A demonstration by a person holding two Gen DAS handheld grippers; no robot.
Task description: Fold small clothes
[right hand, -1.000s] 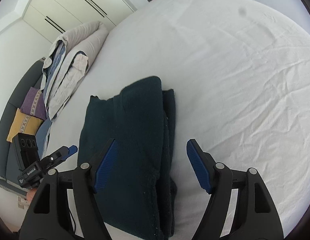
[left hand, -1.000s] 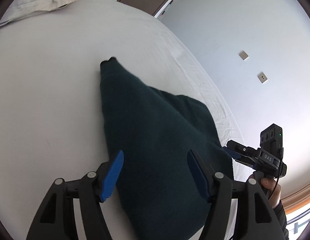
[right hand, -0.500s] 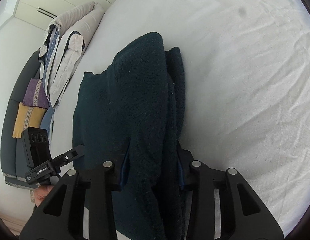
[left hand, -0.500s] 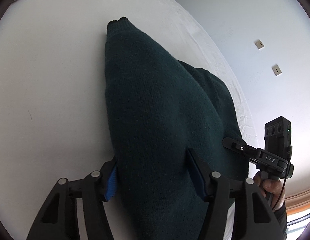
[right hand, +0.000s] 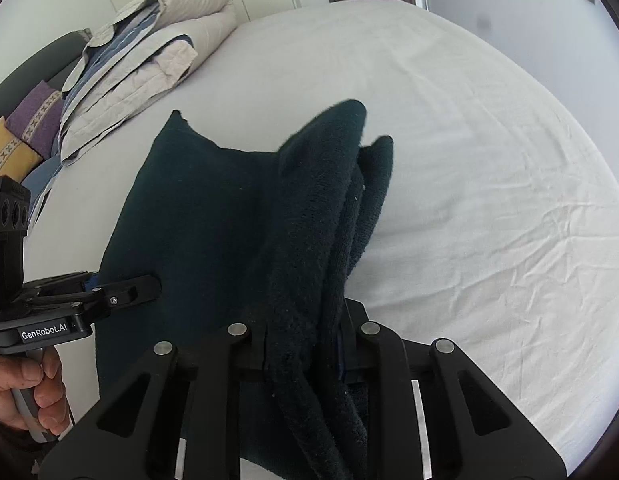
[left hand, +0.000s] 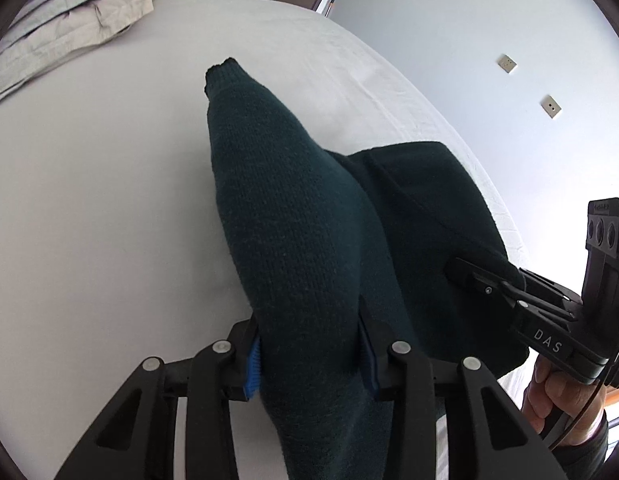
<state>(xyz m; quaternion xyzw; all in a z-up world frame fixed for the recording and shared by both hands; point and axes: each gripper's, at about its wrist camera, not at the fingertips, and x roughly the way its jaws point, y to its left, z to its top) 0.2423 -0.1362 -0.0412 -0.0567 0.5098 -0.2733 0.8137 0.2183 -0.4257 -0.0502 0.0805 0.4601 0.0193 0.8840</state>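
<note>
Dark green knitted sweater (left hand: pixel 293 248) ran lengthwise away from both tongs on white bed (left hand: pixel 89 208); left gripper (left hand: pixel 309 354) and right gripper (right hand: pixel 303 350) each pinched its near edge.

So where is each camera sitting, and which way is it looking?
Left wrist view: sits on the left gripper, looking along its fingers across the bed toward a pale wall; the right gripper and the person's right hand show at the right.
Right wrist view: sits on the right gripper, looking across the bed toward the folded duvet and wardrobe; the left gripper and left hand show at the left.
Shared: both see the dark green sweater, pinched by both grippers, and the white bed.
</note>
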